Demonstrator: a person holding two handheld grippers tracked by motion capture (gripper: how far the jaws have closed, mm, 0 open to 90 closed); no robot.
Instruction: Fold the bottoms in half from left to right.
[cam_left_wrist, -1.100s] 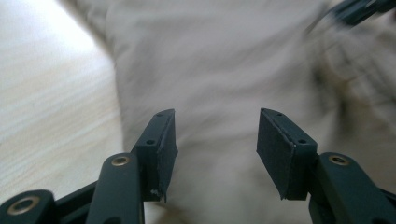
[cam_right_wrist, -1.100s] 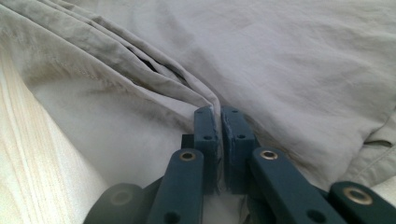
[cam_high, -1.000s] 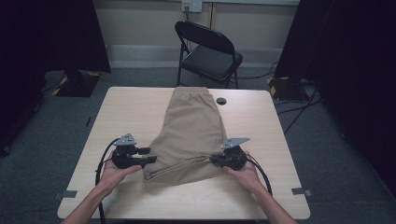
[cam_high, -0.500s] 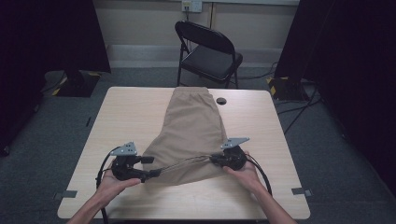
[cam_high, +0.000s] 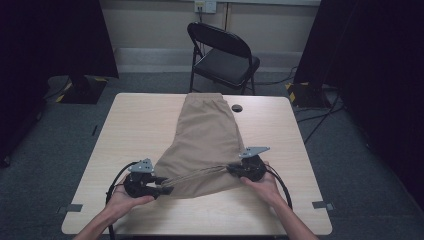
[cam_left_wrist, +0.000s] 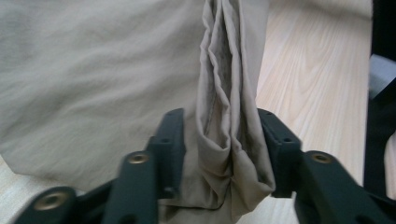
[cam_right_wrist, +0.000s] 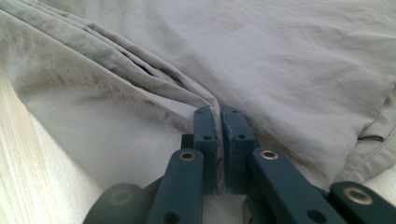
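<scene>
Dark curtains and a black folding chair (cam_high: 224, 52) stand behind the light wooden tabletop (cam_high: 140, 125). Khaki shorts (cam_high: 207, 130) lie along its middle, waistband at the far edge, hem stretched along the near edge. At the near left, the left tool (cam_high: 165, 189) has just been closing its jaws around a bunched fold of hem; the fold (cam_left_wrist: 229, 140) sits between them, the pads not yet pressing. Near right, the right tool (cam_high: 231, 169) is clenched on the hem's other end.
</scene>
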